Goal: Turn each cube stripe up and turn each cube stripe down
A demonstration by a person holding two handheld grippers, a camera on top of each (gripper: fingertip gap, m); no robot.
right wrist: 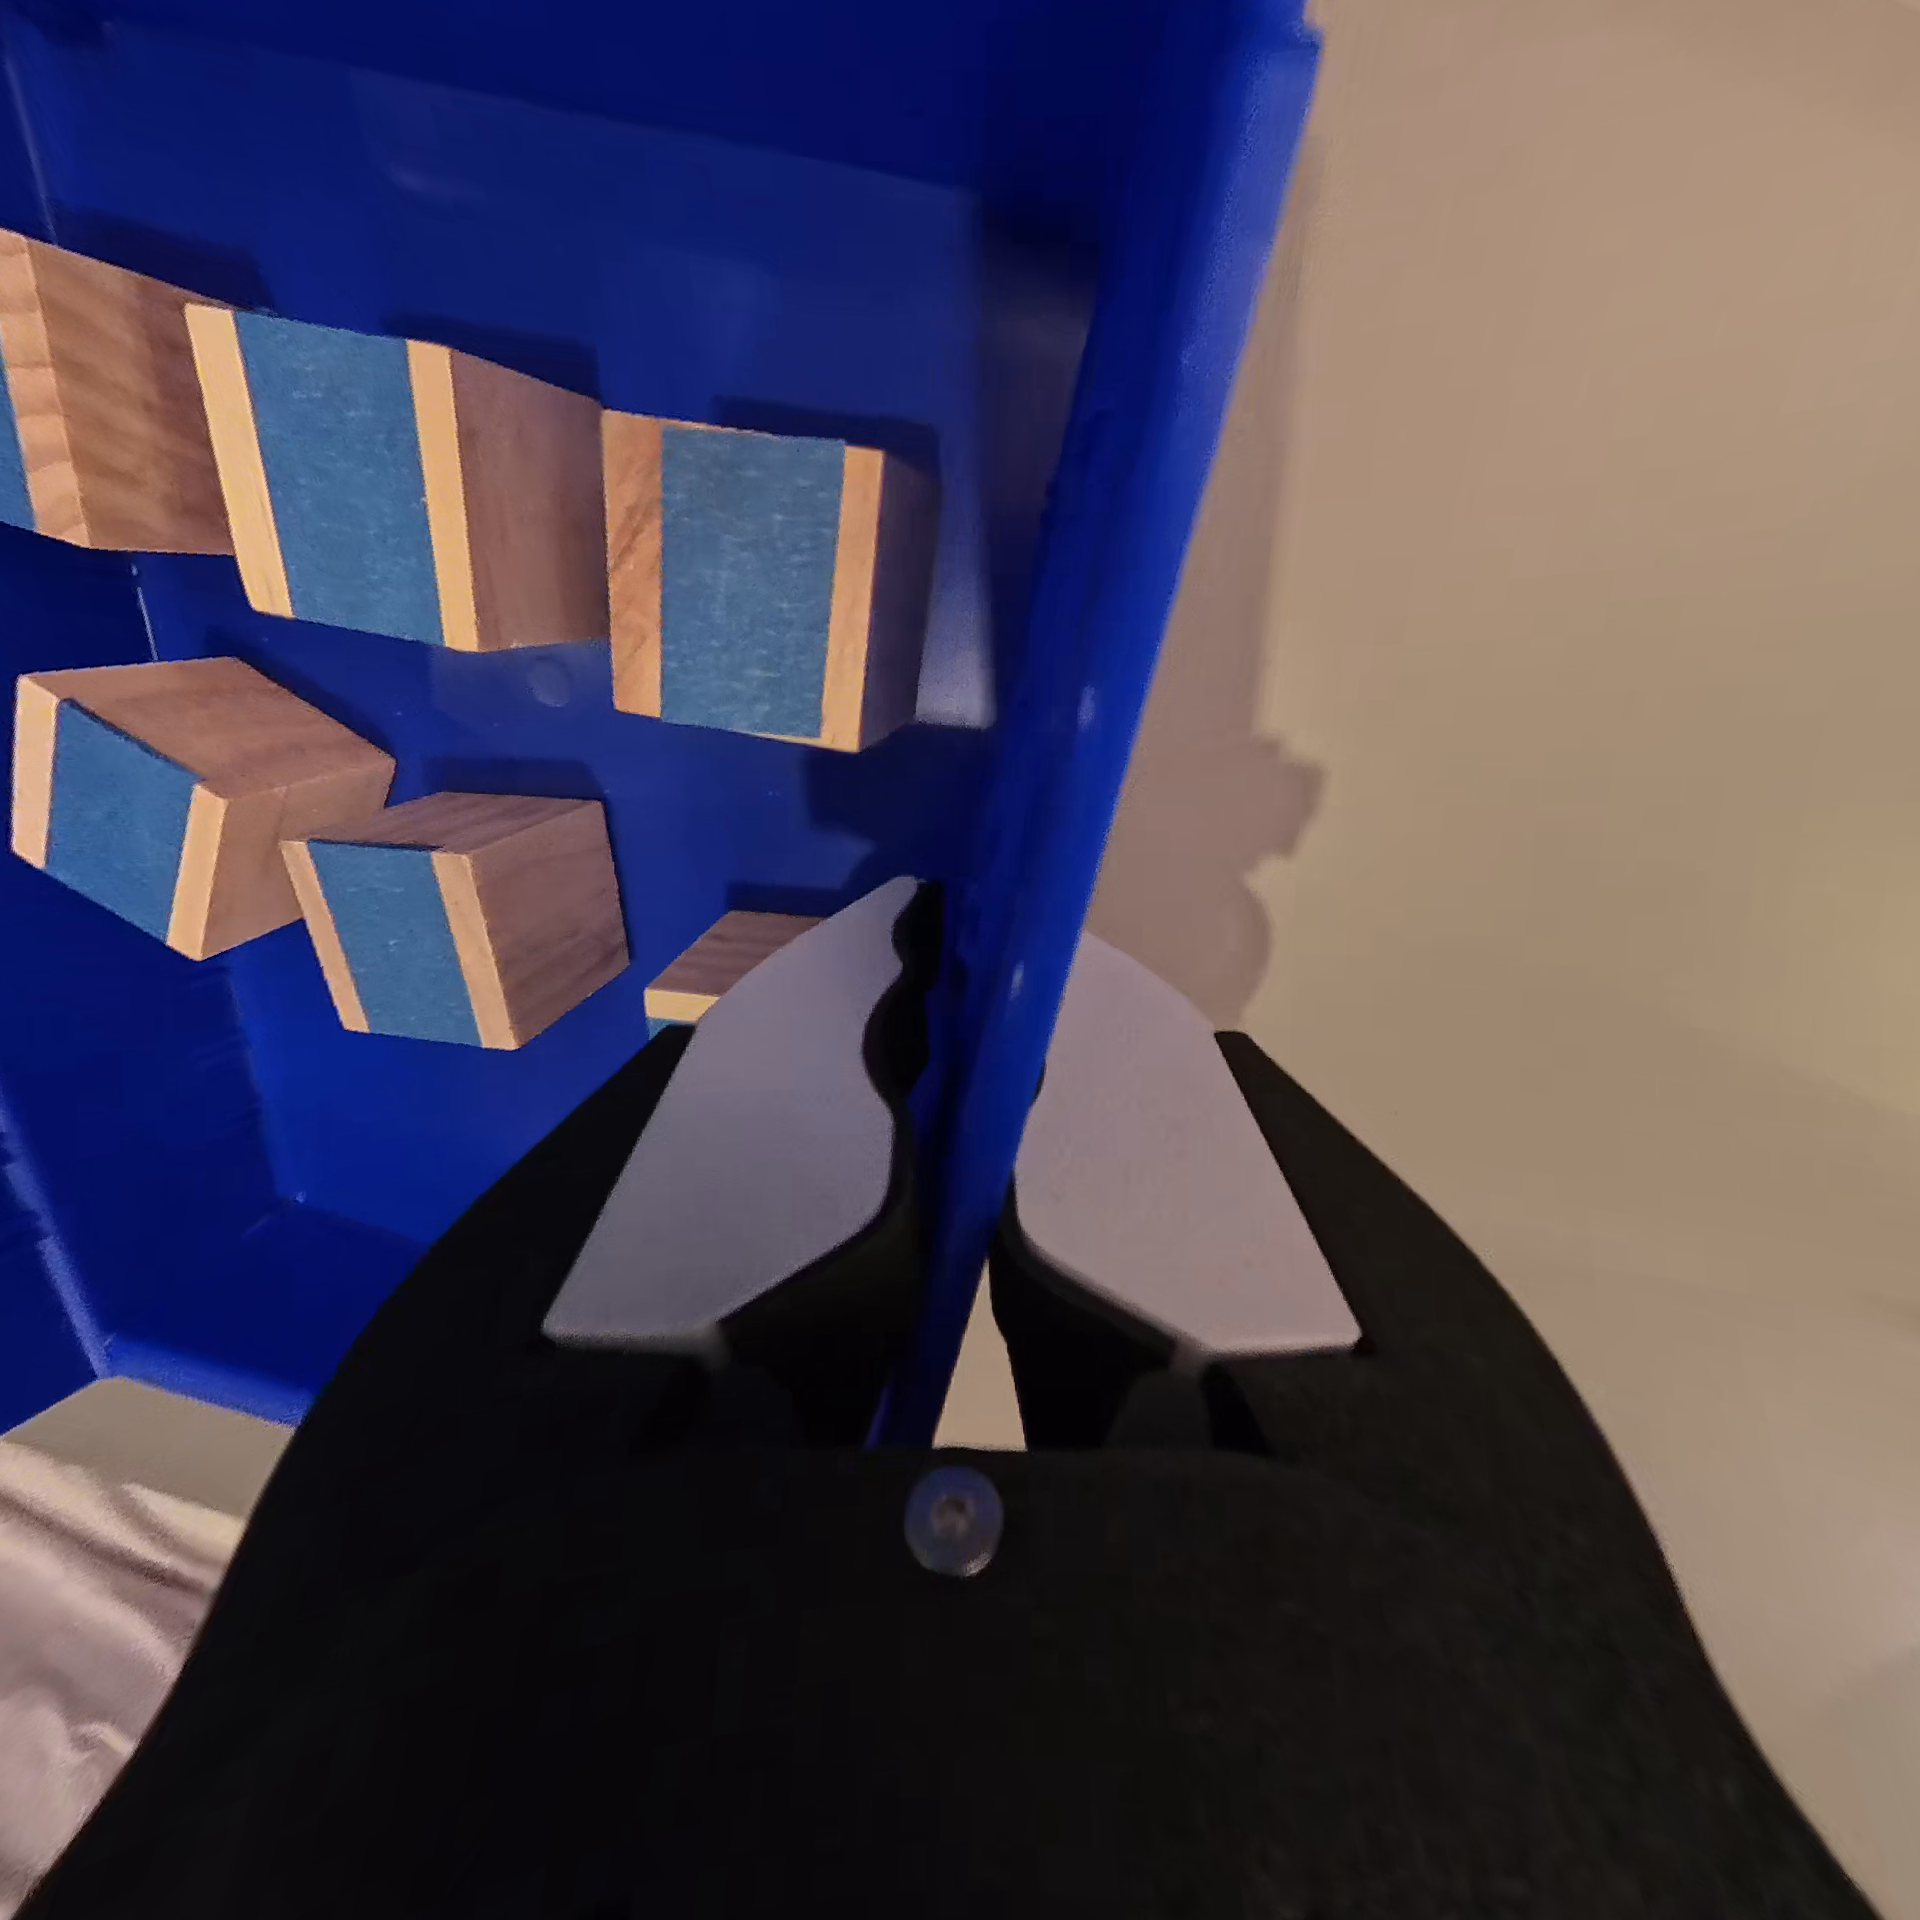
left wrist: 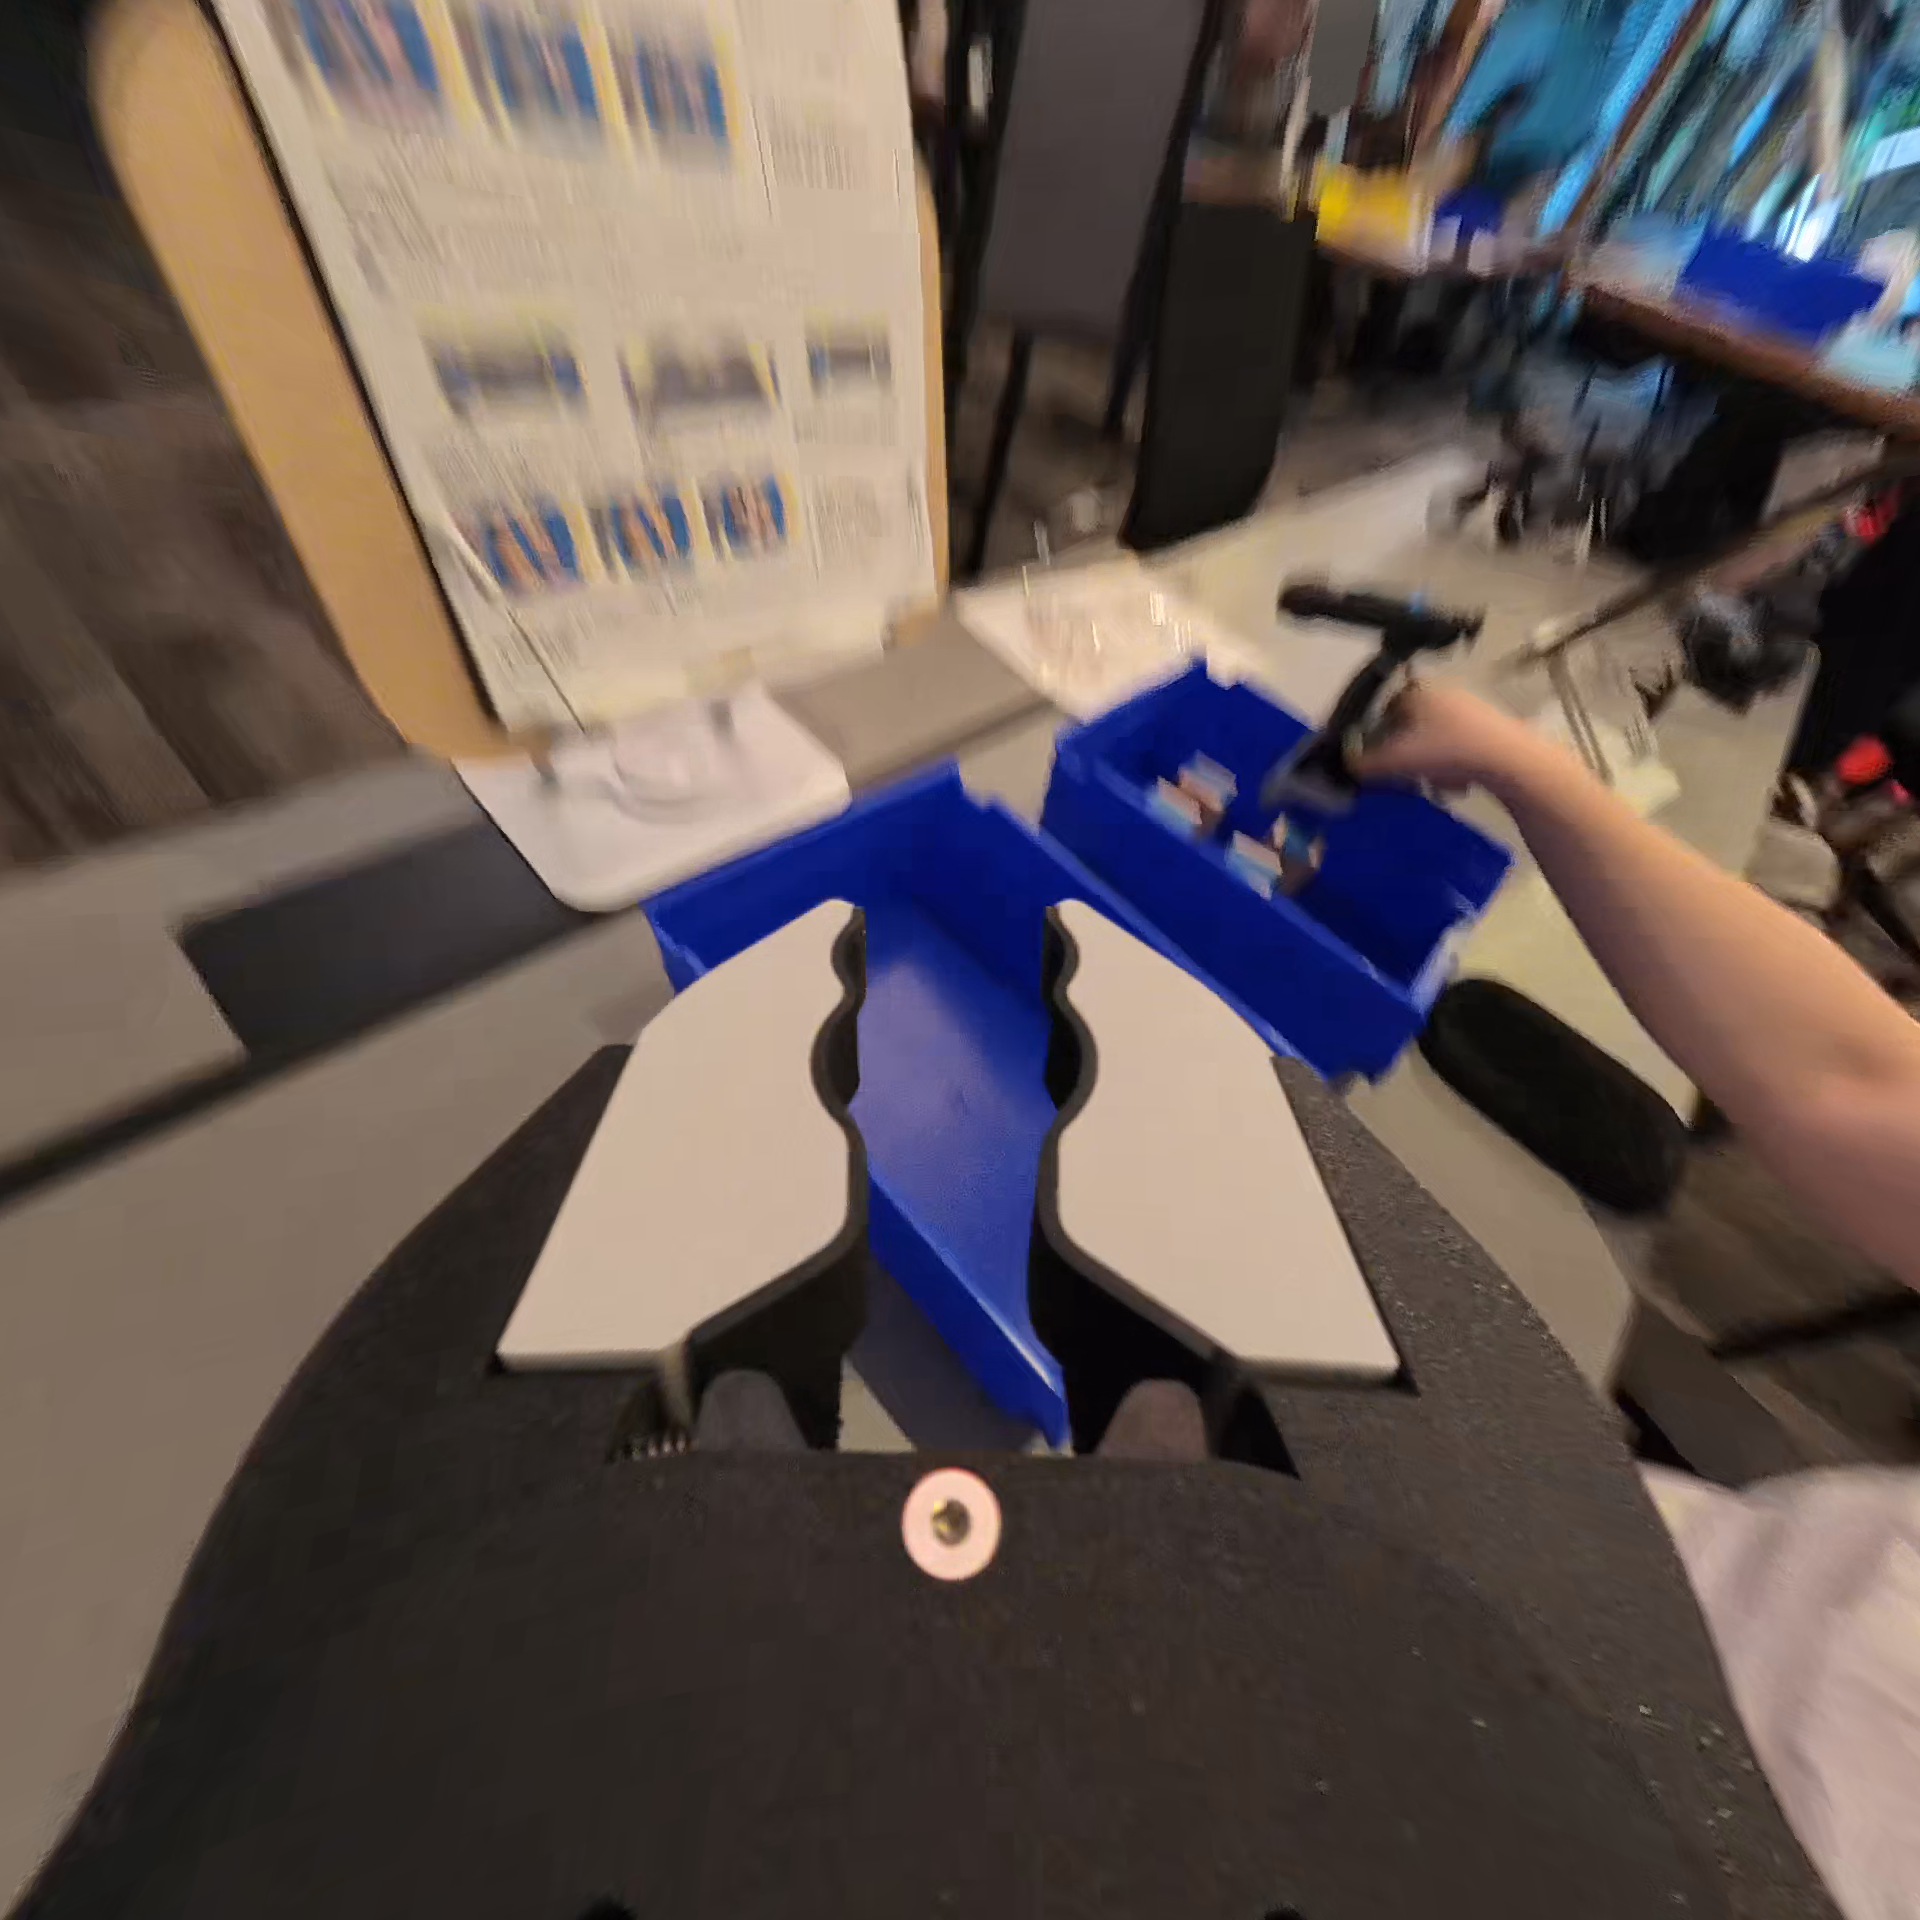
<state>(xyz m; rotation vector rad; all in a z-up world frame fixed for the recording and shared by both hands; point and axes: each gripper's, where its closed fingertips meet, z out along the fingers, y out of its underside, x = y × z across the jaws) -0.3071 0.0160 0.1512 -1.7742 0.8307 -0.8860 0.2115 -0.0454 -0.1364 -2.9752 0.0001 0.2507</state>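
Note:
Several wooden cubes with a blue stripe (right wrist: 343,478) lie in a blue bin (right wrist: 1049,623), stripes facing the camera. One cube (right wrist: 727,956) is partly hidden behind my finger. My right gripper (right wrist: 987,914) is shut on that bin's side wall, one finger inside and one outside. The left wrist view shows this bin (left wrist: 1299,956), its cubes (left wrist: 1205,800) and the right gripper (left wrist: 1309,779) farther off. A second blue bin (left wrist: 790,883), empty as far as I see, sits beside it. My left gripper (left wrist: 956,935) is closed on this bin's wall, which fills the gap between the fingers.
A white printed sheet (left wrist: 623,312) stands on a clear stand (left wrist: 675,790) behind the bins. A dark mat (left wrist: 364,935) lies to the left and a black oval object (left wrist: 1558,1091) to the right. A person's arm (left wrist: 1662,935) reaches in from the right. The tabletop (right wrist: 1558,520) is beige.

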